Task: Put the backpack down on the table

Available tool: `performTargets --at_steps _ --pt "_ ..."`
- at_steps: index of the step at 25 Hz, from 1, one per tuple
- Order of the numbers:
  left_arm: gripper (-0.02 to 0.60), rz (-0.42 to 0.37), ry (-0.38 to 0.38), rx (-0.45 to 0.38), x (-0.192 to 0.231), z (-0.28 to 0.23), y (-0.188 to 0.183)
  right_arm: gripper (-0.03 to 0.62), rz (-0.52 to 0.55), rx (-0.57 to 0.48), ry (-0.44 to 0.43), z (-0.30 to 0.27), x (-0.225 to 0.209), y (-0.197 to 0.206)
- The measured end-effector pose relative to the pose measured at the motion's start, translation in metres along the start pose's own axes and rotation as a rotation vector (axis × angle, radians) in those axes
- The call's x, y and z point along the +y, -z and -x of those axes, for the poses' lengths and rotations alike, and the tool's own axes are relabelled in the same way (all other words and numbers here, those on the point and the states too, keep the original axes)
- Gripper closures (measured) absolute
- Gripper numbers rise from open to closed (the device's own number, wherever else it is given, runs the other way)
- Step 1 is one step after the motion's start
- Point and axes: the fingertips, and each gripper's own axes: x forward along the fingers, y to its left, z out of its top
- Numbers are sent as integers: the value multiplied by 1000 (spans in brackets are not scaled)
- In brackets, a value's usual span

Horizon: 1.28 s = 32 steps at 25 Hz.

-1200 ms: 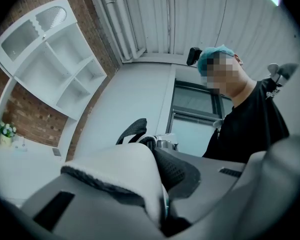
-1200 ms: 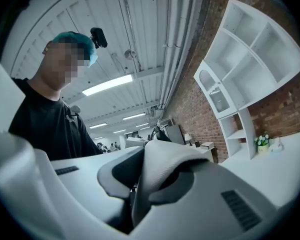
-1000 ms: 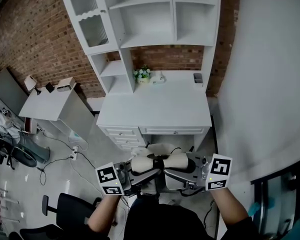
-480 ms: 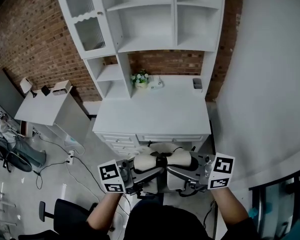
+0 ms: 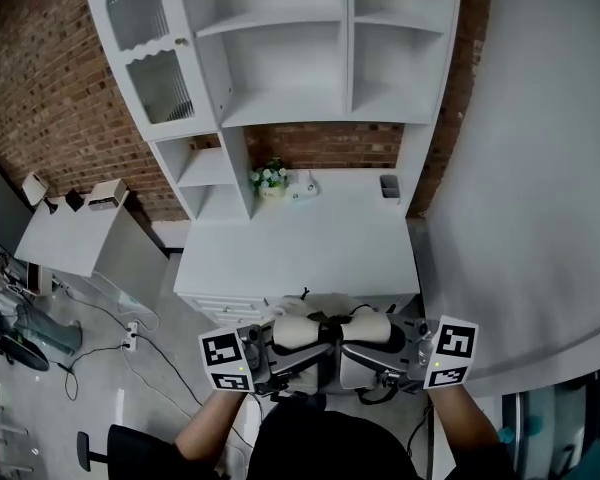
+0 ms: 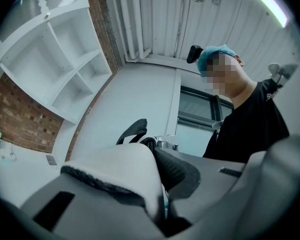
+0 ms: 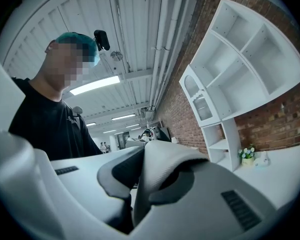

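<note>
I hold a cream-white backpack (image 5: 329, 334) with black trim between both grippers, just before the front edge of the white desk (image 5: 300, 248). My left gripper (image 5: 283, 352) is shut on one padded shoulder strap (image 6: 121, 168), white with a dark mesh edge. My right gripper (image 5: 374, 354) is shut on the other strap (image 7: 162, 168). In the left gripper view its jaws (image 6: 159, 186) pinch the strap; in the right gripper view the jaws (image 7: 139, 186) do the same. The pack's lower part is hidden behind the grippers and my body.
A small flower pot (image 5: 270, 179), a white object (image 5: 302, 189) and a grey cup (image 5: 389, 185) stand along the desk's back. A white hutch (image 5: 280, 58) rises over the back. A grey side table (image 5: 70, 236) is at the left, a white wall (image 5: 520, 168) at the right.
Both grippers and the backpack have come forward to the desk's front edge. The desk and hutch now sit lower and larger in the head view.
</note>
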Motion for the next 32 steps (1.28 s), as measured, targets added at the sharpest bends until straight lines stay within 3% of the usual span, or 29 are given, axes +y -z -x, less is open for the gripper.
performTargets --at_steps 19,32 --pt "518 -23 107 0 151 11 -77 543 7 -61 119 -53 -155 -65" --pt "518 -8 128 -3 215 36 -97 543 -5 -54 152 -90 -213 -69"
